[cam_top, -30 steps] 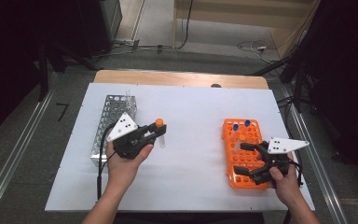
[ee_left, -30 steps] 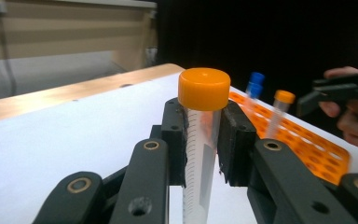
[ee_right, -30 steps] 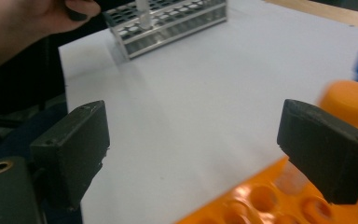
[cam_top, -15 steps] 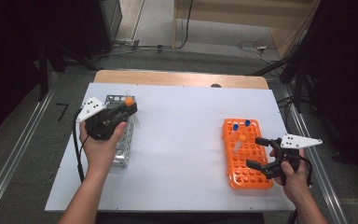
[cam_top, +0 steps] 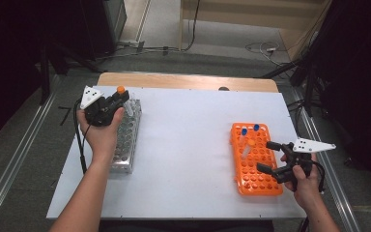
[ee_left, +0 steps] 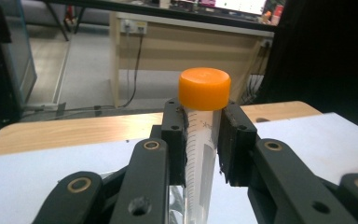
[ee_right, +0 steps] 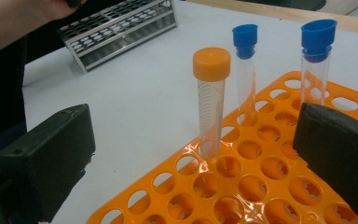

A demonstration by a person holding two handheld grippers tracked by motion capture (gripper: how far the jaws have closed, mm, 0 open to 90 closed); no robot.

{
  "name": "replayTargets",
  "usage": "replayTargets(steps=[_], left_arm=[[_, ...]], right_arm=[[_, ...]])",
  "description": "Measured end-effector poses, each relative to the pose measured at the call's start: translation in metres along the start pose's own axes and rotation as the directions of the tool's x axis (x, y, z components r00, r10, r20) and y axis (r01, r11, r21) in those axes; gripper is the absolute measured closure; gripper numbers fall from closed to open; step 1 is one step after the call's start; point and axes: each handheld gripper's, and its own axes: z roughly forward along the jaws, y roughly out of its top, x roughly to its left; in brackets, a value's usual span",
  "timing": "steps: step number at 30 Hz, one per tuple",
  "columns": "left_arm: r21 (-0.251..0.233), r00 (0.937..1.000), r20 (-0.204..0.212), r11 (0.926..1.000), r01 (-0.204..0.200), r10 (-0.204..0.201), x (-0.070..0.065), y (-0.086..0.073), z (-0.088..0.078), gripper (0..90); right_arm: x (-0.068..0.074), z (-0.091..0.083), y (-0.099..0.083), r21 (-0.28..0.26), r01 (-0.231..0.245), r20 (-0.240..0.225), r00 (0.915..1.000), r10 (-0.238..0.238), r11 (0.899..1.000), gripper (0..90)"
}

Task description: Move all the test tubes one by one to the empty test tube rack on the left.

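At the table's far left, the left gripper (cam_top: 117,98) pinches an orange-capped tube (ee_left: 202,122) upright between its jaws, over the far end of the metal rack (cam_top: 125,137). At the right, the orange rack (cam_top: 253,159) holds another orange-capped tube (ee_right: 210,102) and two blue-capped tubes (ee_right: 244,70). The right gripper (cam_top: 272,156), just opened, hangs spread and empty over its near right edge.

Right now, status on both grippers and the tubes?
Left gripper shut on orange-capped tube, over metal rack. Right gripper open, empty, at orange rack. Three tubes standing there. Nothing in the way.
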Motion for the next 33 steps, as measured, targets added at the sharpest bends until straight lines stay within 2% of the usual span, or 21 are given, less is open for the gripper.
replayTargets(steps=[5,8,13,21,24,27,30,33], left_arm=[[0.022,0.9993,-0.031,0.9995,-0.021,0.022,0.002,-0.006,0.011,73.9],[0.038,0.9991,-0.042,0.9993,-0.003,0.004,0.005,-0.009,0.015,73.9],[0.073,0.9978,-0.054,0.9967,-0.035,0.039,0.002,-0.013,0.021,73.8],[0.18,0.9951,-0.063,0.9815,-0.065,0.077,-0.002,-0.017,0.024,73.4],[0.202,0.9973,-0.058,0.979,-0.031,0.044,0.001,-0.017,0.024,73.1],[0.215,0.998,-0.055,0.9765,-0.018,0.031,0.002,-0.016,0.023,71.5],[0.229,0.9985,-0.05,0.9733,-0.011,0.023,0.002,-0.015,0.021,66.5],[0.242,0.999,-0.044,0.9703,0.01,0.001,0.002,-0.015,0.02,57.5]], right_arm=[[-0.005,0.001,-0.004,0.006,-0.017,0.01,0.9998,0.017,1.0,0.0],[-0.004,0.002,-0.004,0.013,-0.008,0.011,0.9999,0.007,1.0,0.0],[-0.002,0.001,-0.002,0.0,-0.01,0.012,0.9999,0.01,1.0,0.0],[-0.004,0.002,-0.004,0.007,-0.011,0.015,0.9998,0.011,1.0,0.0],[-0.004,0.003,-0.004,0.009,-0.011,0.012,0.9999,0.011,1.0,0.0],[-0.003,0.004,-0.003,0.012,-0.006,0.01,0.9999,0.005,1.0,0.0],[-0.002,0.006,-0.003,0.017,-0.003,0.009,1.0,0.003,1.0,0.0],[-0.001,0.007,-0.003,0.023,-0.006,0.005,1.0,0.006,1.0,0.0]])
